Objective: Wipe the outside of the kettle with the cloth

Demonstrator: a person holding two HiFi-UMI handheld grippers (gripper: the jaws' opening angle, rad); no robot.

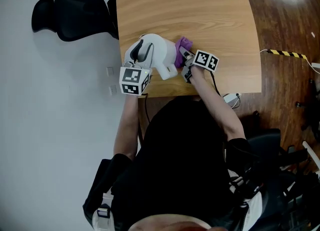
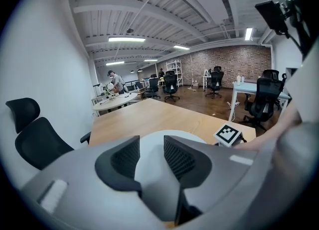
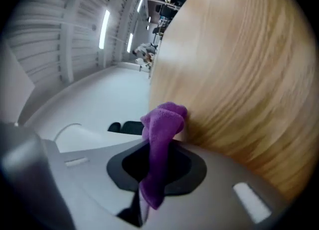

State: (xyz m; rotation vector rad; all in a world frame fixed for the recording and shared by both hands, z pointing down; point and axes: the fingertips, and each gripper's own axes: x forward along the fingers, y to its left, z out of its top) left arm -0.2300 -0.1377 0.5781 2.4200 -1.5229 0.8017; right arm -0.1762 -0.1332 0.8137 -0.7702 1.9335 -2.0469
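The smooth, white, rounded kettle [image 1: 161, 57] stands near the front edge of the light, grained wooden table [image 1: 200, 5]. The left gripper [image 2: 151, 158] has its ribbed black jaws nearly together, clamped on a white part of the kettle. The right gripper [image 3: 157, 162] pinches tightly the soft, fleecy purple cloth [image 3: 162, 124], which is bunched against the kettle's side.

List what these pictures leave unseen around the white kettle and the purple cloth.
- Left gripper view: most of the white kettle, blocked by the left gripper clamped on it.
- Head view: the kettle's base and near side, covered by that gripper's marker cube.
- Right gripper view: where the purple cloth meets the kettle, blurred and hidden by cloth bunched in the right gripper.
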